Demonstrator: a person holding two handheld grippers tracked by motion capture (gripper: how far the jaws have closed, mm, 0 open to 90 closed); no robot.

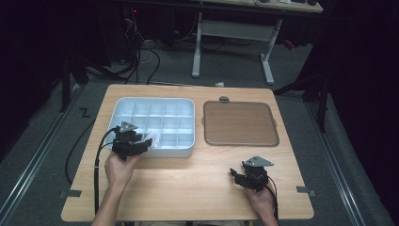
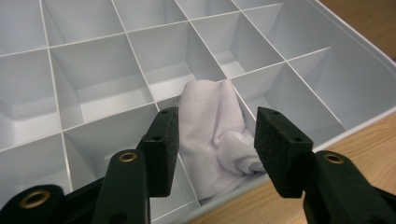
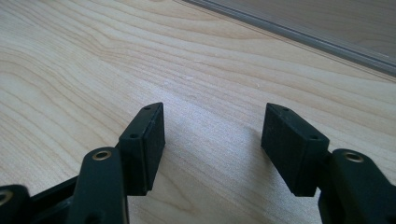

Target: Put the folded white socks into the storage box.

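The left gripper point(image 2: 215, 149) stands with its jaws wide apart, one on either side of a white cloth point(image 2: 217, 135) without pressing it. The cloth lies crumpled in a compartment along the near edge of the grey tray point(image 2: 93, 84), draped over a divider. In the high view the left gripper point(image 1: 141, 143) hangs over the tray's point(image 1: 155, 102) near left corner, and the tray sits on the table's point(image 1: 188, 188) far left part. To its right lies a brown lid point(image 1: 240, 123), near the far right corner. The right gripper point(image 3: 212, 140) is also wide open and holds nothing, low over bare wood. It point(image 1: 237, 175) is by the table's near right edge, well apart from the tray.
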